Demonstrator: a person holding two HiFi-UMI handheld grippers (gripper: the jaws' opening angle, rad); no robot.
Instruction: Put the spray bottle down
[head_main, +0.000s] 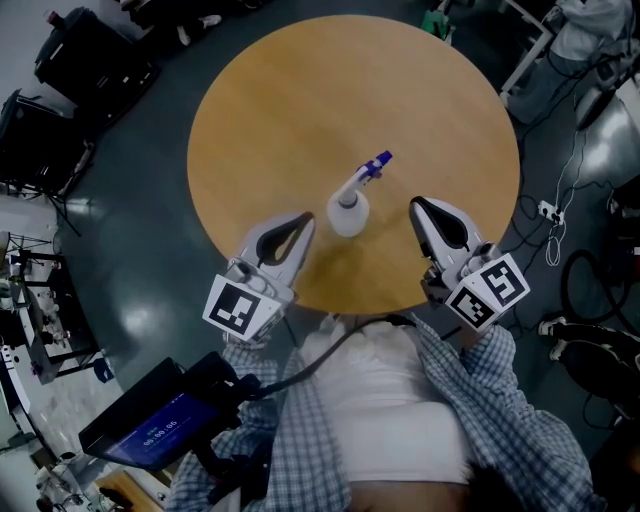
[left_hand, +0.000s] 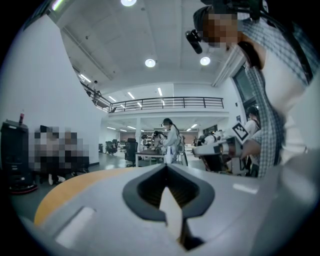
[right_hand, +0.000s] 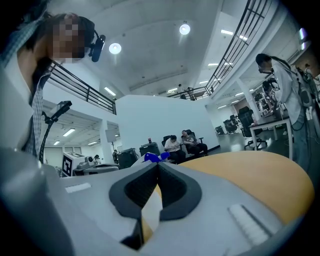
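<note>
A translucent white spray bottle (head_main: 349, 212) with a blue nozzle (head_main: 378, 163) stands upright on the round wooden table (head_main: 300, 90), near its front edge. My left gripper (head_main: 303, 222) hangs just left of the bottle, jaws together, nothing in them. My right gripper (head_main: 417, 206) is to the bottle's right, a small gap away, also shut and empty. In the left gripper view the shut jaws meet at the tip of the left gripper (left_hand: 166, 166), and the bottle is out of sight. In the right gripper view the blue nozzle (right_hand: 154, 157) peeks over the closed right gripper (right_hand: 157, 165).
Black cases (head_main: 80, 60) sit on the floor at the upper left. A screen on a stand (head_main: 150, 425) is at the lower left beside the person. Cables and a power strip (head_main: 550, 215) lie on the floor to the right. Seated people (right_hand: 182, 142) are far off.
</note>
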